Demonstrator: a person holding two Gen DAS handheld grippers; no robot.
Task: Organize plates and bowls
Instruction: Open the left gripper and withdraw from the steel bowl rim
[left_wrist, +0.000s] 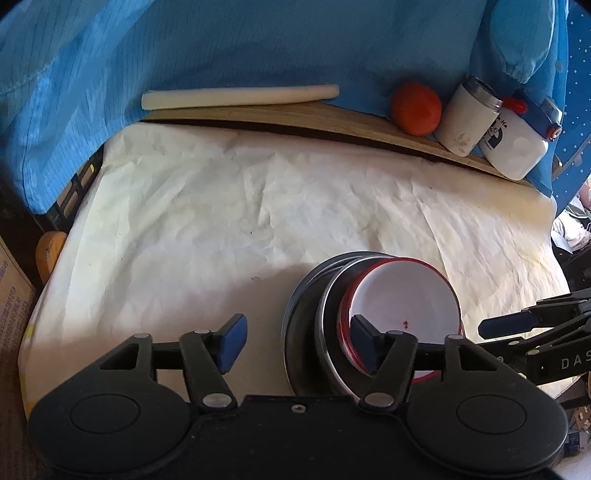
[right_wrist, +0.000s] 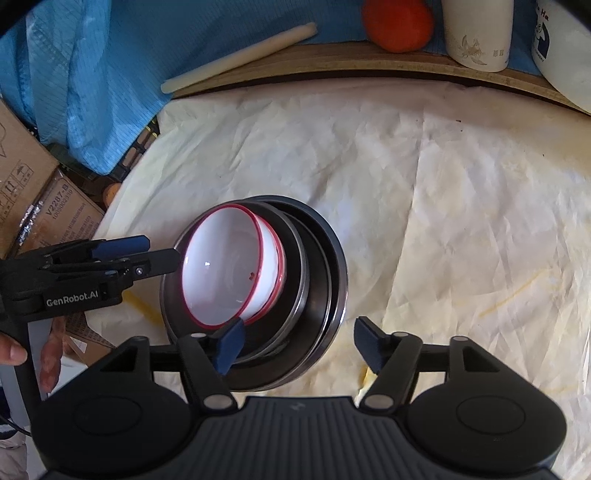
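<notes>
Stacking step, seemingly just finished. White bowl with red rim (right_wrist: 234, 267) nested on top of steel dishes (right_wrist: 314, 295), whole pile resting on the paper-covered worktop (right_wrist: 461, 221), toward the near edge. Bowl sitting a little off-centre in the pile, leaning toward the left side in the right wrist view; hard to say from these angles whether flat or slightly tilted.

Left tongs (left_wrist: 295, 341) released, blue pads (left_wrist: 233, 338) apart, one pad in front of the bowl rim but nothing pinched between them. Right tongs (right_wrist: 299, 345) released too, jaws wide, straddling the near edge of the steel dishes without pressing on them. Left tongs seen also in the right wrist view (right_wrist: 140, 254), just beside the bowl rim, apart from it as far as visible.

No other plate or bowl visible on the paper in either view. Along the far wooden ledge only other things: a pale rod (left_wrist: 240, 96), an orange fruit (left_wrist: 415, 109), a white cup (left_wrist: 467, 118) and a white bottle with blue cap (left_wrist: 517, 142), against blue cloth (left_wrist: 258, 48).

Next move, as a judgement: either pulling both tongs back clear of the pile, or nudging the bowl toward the centre. For a nudge, a gentle push on the rim only, low force, so as not to slide the steel dishes on the loose paper.
</notes>
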